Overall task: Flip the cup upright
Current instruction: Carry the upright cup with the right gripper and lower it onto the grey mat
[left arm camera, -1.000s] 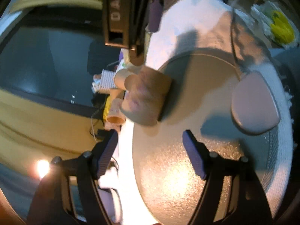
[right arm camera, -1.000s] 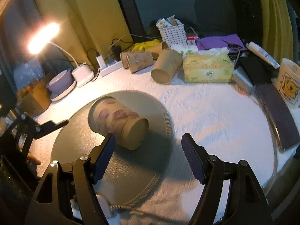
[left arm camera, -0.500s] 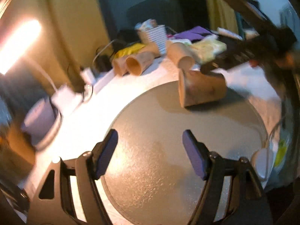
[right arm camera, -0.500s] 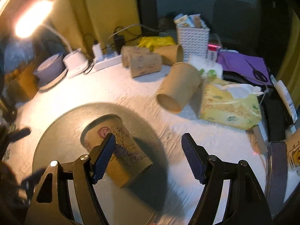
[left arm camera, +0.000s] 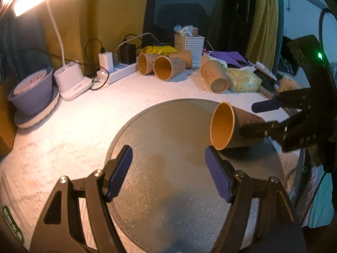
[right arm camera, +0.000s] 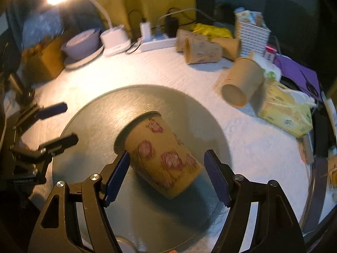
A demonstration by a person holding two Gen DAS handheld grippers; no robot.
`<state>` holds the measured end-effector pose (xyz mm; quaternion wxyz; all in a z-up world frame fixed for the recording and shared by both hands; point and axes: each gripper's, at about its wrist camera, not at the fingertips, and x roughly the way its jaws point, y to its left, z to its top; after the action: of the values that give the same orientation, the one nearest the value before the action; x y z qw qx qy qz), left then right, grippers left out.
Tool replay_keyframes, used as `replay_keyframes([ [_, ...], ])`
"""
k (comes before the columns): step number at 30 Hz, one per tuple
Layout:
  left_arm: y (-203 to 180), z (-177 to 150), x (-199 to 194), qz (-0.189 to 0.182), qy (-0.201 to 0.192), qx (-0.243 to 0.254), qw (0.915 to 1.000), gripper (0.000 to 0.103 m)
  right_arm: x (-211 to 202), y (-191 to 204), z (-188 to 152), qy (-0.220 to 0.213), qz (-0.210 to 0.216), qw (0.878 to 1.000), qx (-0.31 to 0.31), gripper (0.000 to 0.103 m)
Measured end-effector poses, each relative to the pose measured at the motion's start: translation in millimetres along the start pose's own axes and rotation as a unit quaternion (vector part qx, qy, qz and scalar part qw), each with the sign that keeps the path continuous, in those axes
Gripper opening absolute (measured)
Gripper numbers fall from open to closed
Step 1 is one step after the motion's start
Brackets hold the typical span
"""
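In the left wrist view, a grey-lilac bowl (left arm camera: 31, 90) on a matching plate sits at ten o'clock, with the white base of a desk lamp (left arm camera: 72, 82) just beside it. A white power strip (left arm camera: 118, 71) lies at eleven o'clock. At twelve o'clock three brown paper cups (left arm camera: 166, 68) lie on their sides next to a white woven basket (left arm camera: 189, 44); a fourth tan paper cup (left arm camera: 217, 78) lies near a yellow tissue pack (left arm camera: 244, 80) at one o'clock. The left gripper (left arm camera: 168, 175) has its jaws spread wide over the round grey turntable mat (left arm camera: 164, 143), holding nothing.

The task's thing, a brown paper cup printed with pink flowers (left arm camera: 229, 129), lies on its side on the mat at two o'clock, open mouth facing the left camera. The right gripper (left arm camera: 256, 118) reaches in from three o'clock, one finger on each side of the cup's base end; whether they press it cannot be told from here.

In the right wrist view, the left gripper (right arm camera: 56, 124) shows at nine o'clock, open. The flowered cup (right arm camera: 162, 156) lies between the right gripper's (right arm camera: 166, 175) blue pads (right arm camera: 117, 177), its base toward the camera. The jaws are spread, with a gap to the right pad.
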<state>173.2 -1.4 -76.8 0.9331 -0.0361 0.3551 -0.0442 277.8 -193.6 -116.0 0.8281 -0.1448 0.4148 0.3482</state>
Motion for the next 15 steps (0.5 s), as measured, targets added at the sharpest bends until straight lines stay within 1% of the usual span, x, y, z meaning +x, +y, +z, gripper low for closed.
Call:
replay_keyframes([
  [3,7,-3,-2,0.003,-0.005,-0.008,1.0000,0.073,8,19,8,0.027,-0.010,0.999,-0.045,0.076],
  [7,20,-4,-4,-0.011,-0.012,-0.031,0.9994,0.073,22,43,21,0.065,-0.024,0.992,-0.101,0.076],
  [15,44,-7,2,-0.036,-0.010,-0.066,0.9971,0.073,50,71,41,0.117,-0.042,0.977,-0.170,0.076],
])
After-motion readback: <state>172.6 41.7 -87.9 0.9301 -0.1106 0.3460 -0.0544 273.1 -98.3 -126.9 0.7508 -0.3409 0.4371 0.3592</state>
